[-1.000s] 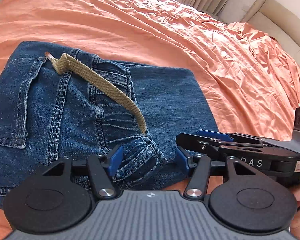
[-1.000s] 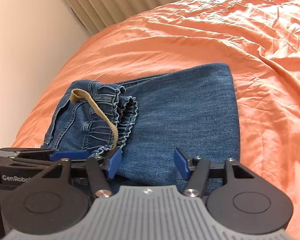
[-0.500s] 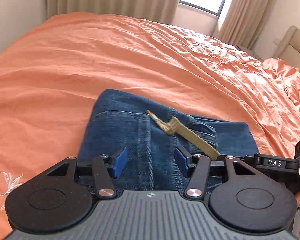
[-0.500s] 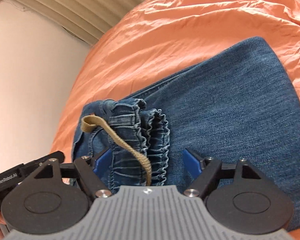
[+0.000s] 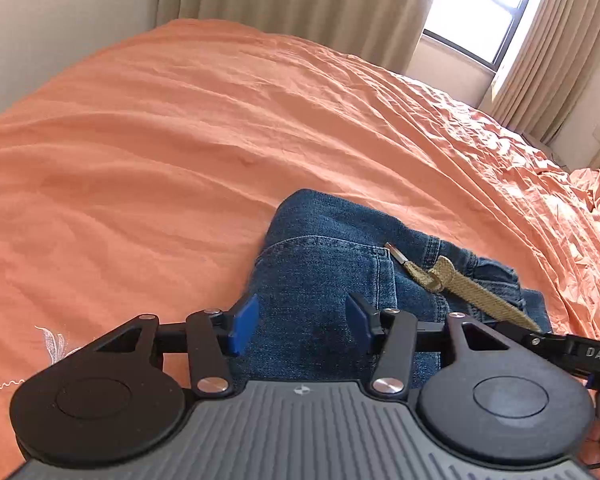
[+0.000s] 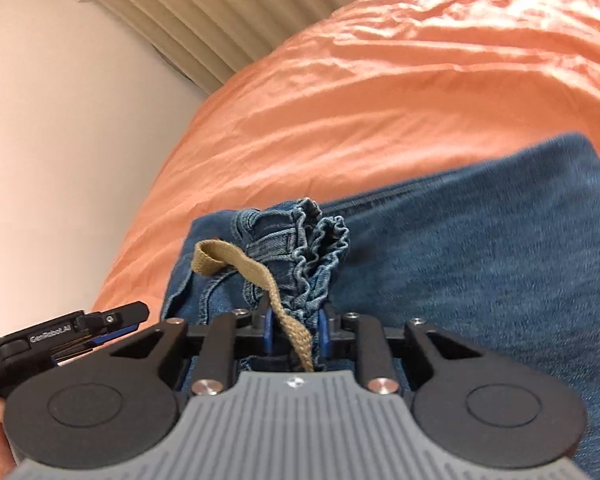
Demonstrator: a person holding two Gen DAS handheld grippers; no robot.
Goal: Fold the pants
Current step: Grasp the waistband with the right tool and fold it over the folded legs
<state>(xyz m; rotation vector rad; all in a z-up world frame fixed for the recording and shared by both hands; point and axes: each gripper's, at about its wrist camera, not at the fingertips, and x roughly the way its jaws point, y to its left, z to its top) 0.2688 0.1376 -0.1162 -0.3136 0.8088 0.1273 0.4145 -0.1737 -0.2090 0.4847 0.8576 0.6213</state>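
Observation:
Folded blue denim pants lie on the orange bed sheet, with a tan drawstring across the waistband. My left gripper is open, its blue pads over the pants' near left edge by the back pocket. In the right wrist view my right gripper is shut on the gathered elastic waistband and the tan drawstring. The folded leg part spreads to the right. The right gripper's arm shows at the right of the left view.
Beige curtains and a window stand behind the bed. A cream wall borders the bed's left side. The left gripper's body shows at the left of the right view. The sheet is wrinkled toward the right.
My right gripper moved in onto the waistband and closed on it and the drawstring. My left gripper shifted left and tilted up, staying open over the pants' left edge.

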